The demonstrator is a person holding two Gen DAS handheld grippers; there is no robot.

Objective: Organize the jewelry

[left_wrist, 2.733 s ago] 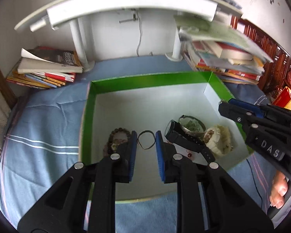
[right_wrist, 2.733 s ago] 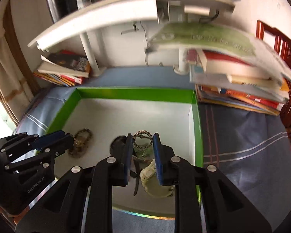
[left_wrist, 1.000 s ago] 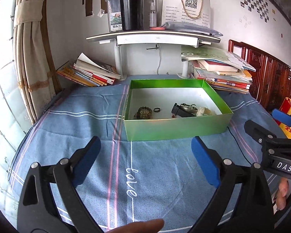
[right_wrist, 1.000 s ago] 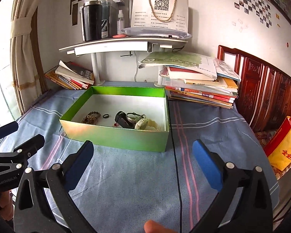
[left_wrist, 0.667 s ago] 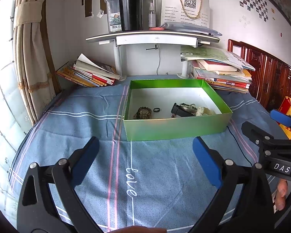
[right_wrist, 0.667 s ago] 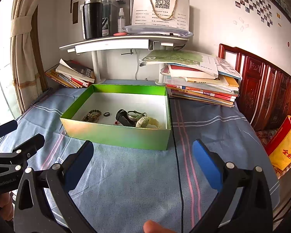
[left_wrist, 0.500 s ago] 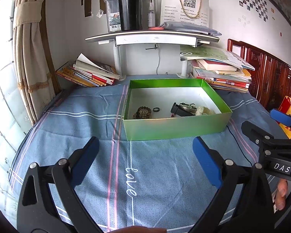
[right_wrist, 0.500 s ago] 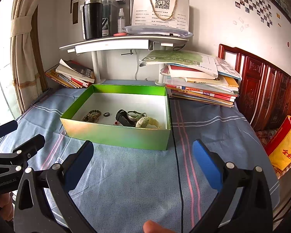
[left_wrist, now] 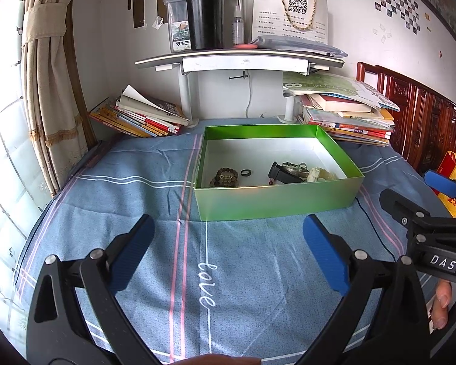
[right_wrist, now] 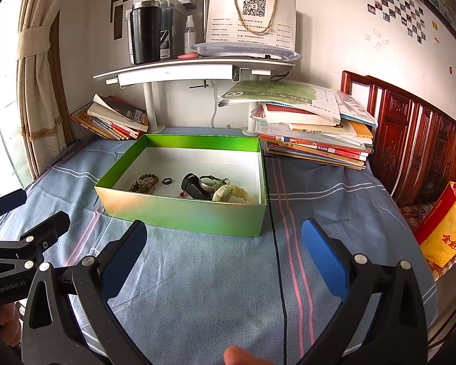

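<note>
**Both tools pulled back from the box, empty**

Left wrist view: 2.7 s ago the left hand-held gripper (left_wrist: 226,254) sat low inside the green box (left_wrist: 276,202), fingers nearly together over the ring (left_wrist: 246,172). Now it is well back over the blue bedspread (left_wrist: 136,188), fingers spread wide, nothing between them. The ring lies loose on the box floor, just right of the bead bracelet (left_wrist: 225,178); the black watch (left_wrist: 281,172) and pale watch (left_wrist: 317,173) sit bunched toward the right wall. The right hand-held gripper (left_wrist: 422,206) shows at the right edge, also clear of the box.

Right wrist view: the right hand-held gripper (right_wrist: 223,254) was down over the watches 2.7 s ago; now it hovers short of the box's near wall (right_wrist: 185,216), fingers spread, empty. Bracelet (right_wrist: 144,182), ring (right_wrist: 167,180) and watches (right_wrist: 209,187) all lie inside the box. No frame-to-frame shift over the last 0.7 s.

Judgement: every piece visible is already in the box and nothing lies on the bedspread, so the task looks finished or nearly so.
</note>
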